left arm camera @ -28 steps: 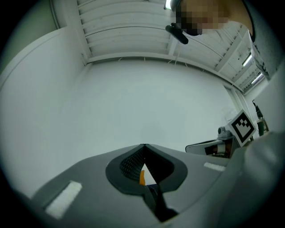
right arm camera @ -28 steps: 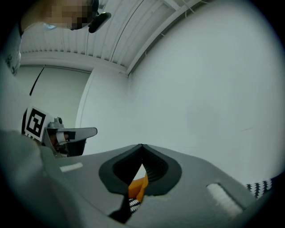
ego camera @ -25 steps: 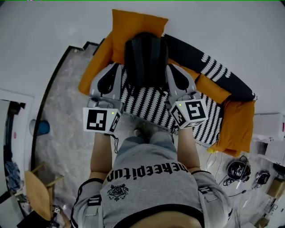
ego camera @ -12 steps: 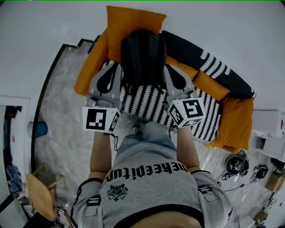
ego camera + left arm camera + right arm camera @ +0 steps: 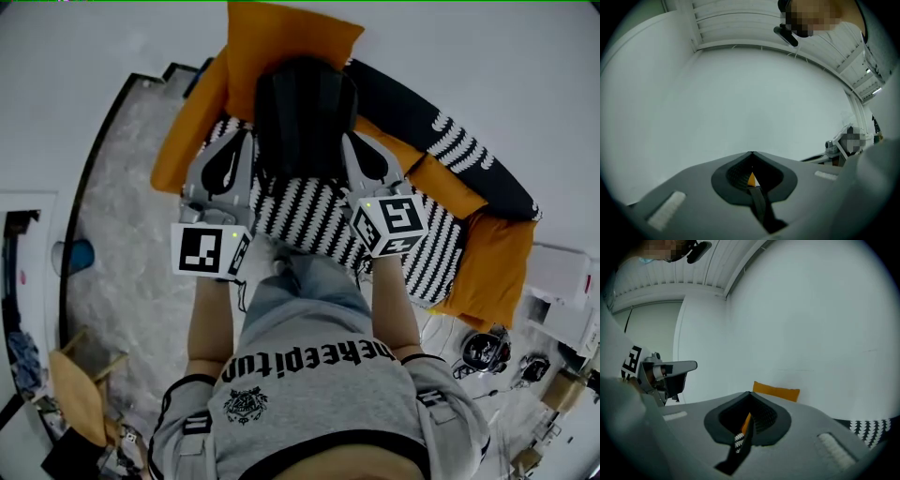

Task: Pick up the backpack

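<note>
**Backpack upright on the sofa, a closed gripper on either side**

The black backpack is in the upper middle of the head view, with its ribbed panel facing the camera. It is propped against an orange cushion at the top of the frame. Its lower end rests on the black-and-white patterned seat of the sofa.

The left gripper lies along the backpack's left edge and the right gripper along its right edge. Their tips are just beside the bag, and whether they touch it cannot be told.

In the left gripper view the jaws are pressed together at the tips. The dark slit behind them shows only a sliver of orange and white. In the right gripper view the jaws are likewise closed tip to tip, and their slit shows a bit of orange and some of the striped pattern. Both views look past the tips at a white wall.

Below the grippers in the head view are their marker cubes, the left one and the right one. Below those, the person's gray shirt fills the lower middle.

A second orange cushion is at the right end of the sofa. A marbled floor runs down the left of the frame, and a wooden chair stands in the lower left corner.
</note>
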`<act>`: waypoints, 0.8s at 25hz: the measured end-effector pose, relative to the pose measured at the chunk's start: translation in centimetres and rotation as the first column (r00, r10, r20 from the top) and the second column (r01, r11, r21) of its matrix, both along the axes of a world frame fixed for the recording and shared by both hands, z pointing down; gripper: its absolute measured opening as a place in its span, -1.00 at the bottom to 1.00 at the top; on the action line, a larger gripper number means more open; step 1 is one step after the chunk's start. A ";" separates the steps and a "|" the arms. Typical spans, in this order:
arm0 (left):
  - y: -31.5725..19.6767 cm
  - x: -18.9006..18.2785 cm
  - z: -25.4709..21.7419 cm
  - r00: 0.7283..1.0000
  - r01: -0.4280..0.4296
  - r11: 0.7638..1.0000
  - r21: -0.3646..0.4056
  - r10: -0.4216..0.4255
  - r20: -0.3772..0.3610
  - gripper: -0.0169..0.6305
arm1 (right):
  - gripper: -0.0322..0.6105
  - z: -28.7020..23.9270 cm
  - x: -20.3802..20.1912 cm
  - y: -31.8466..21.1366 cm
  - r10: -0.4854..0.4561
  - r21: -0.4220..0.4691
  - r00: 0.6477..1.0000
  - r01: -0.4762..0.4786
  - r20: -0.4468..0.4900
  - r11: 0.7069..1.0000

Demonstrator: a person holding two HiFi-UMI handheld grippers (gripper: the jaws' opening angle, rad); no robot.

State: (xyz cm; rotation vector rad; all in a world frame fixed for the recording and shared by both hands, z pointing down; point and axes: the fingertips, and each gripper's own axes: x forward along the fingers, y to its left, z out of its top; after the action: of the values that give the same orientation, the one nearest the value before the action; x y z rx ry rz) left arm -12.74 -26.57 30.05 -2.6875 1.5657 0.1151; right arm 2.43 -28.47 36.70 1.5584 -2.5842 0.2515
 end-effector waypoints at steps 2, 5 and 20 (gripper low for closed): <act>-0.7 0.2 0.8 1.000 0.006 1.000 -0.019 -0.006 -0.001 -0.89 | -0.89 1.3 0.3 -0.8 -0.003 -0.031 1.000 0.003 -0.001 1.000; -1.4 0.5 2.1 1.000 0.016 0.998 -0.057 -0.016 0.003 -0.89 | -0.89 3.4 0.6 -1.3 -0.011 -0.087 1.000 0.011 0.000 0.996; -5.0 2.1 6.4 0.999 0.046 0.985 -0.164 -0.044 0.013 -0.89 | -0.89 11.0 2.1 -5.5 -0.069 -0.253 0.997 0.057 -0.038 0.966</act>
State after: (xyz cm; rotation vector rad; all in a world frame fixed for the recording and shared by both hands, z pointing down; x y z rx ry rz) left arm -10.59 -31.60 36.48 -2.7665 1.7035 -0.0289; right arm 4.58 -33.96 47.71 1.3752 -2.4476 0.5085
